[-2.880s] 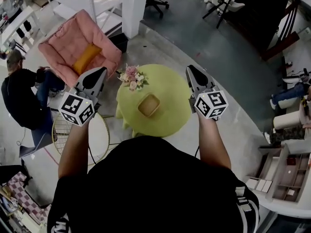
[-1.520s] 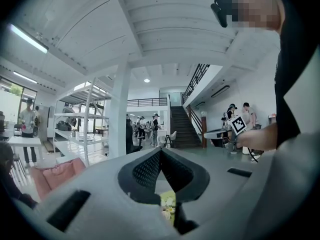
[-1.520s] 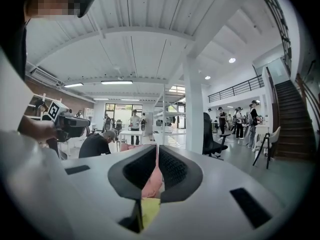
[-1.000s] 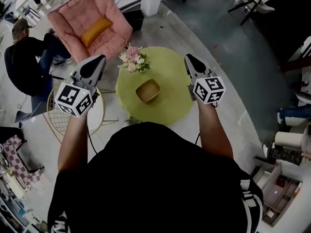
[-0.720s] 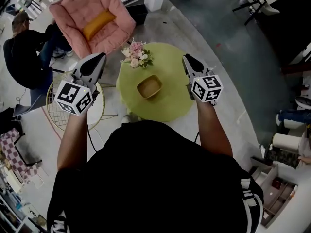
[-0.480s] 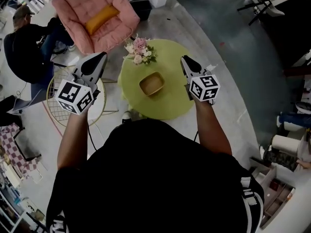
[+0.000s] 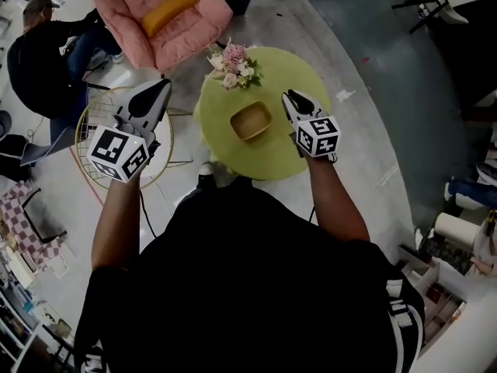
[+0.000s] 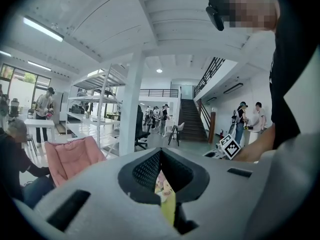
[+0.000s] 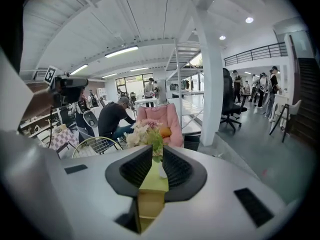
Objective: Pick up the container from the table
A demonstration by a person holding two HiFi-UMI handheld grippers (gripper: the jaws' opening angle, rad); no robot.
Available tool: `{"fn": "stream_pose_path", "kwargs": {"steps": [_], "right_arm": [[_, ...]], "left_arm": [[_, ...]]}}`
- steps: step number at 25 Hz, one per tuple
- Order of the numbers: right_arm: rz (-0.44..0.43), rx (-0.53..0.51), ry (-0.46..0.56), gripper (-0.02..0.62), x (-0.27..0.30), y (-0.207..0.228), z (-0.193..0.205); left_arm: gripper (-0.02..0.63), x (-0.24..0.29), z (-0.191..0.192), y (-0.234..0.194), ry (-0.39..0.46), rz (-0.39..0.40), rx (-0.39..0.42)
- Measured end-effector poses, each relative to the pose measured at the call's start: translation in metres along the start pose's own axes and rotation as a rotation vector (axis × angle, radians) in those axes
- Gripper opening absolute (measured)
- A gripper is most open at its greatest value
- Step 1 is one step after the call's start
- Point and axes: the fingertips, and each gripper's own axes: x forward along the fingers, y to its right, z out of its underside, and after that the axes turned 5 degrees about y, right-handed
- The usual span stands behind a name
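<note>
A tan, square, open-topped container (image 7: 251, 121) sits in the middle of a round yellow-green table (image 7: 272, 158). My right gripper (image 7: 289, 95) hovers over the table just right of the container, pointing away from me and slightly down. Its jaws are opening, with a narrow gap and nothing between the pads. Through that gap in the right gripper view (image 9: 152, 154) I see the table top and a tan edge, likely the container (image 9: 149, 206). My left gripper (image 7: 161, 86) is off the table to the left, with its tips together (image 8: 160, 154).
A vase of pink and white flowers (image 7: 233, 58) stands at the table's far edge. Below my left gripper is a round gold wire side table (image 7: 92, 134). A pink armchair (image 7: 159, 14) and a seated person (image 7: 46, 53) are beyond it.
My right gripper has come down and inward, from the table's right edge to close beside the container. The left gripper has sunk a little. The table and container now sit closer in view.
</note>
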Motion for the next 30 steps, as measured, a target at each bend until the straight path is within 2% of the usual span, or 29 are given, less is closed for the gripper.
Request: {"fn": "stream_pose_path", "kwargs": {"steps": [10, 16, 30], "right_arm": [[-0.029, 0.040, -0.055, 0.086, 0.029, -0.020, 0.040], [-0.061, 0.032, -0.104, 0.106, 0.049, -0.042, 0.062], [-0.107, 0.016, -0.286, 0.150, 0.074, -0.071, 0.144]], "left_arm": [[0.015, -0.020, 0.025, -0.018, -0.037, -0.029, -0.036], [0.017, -0.022, 0.037, -0.024, -0.048, -0.015, -0.052], [0.016, -0.030, 0.064, -0.024, -0.081, 0.018, -0.086]]}}
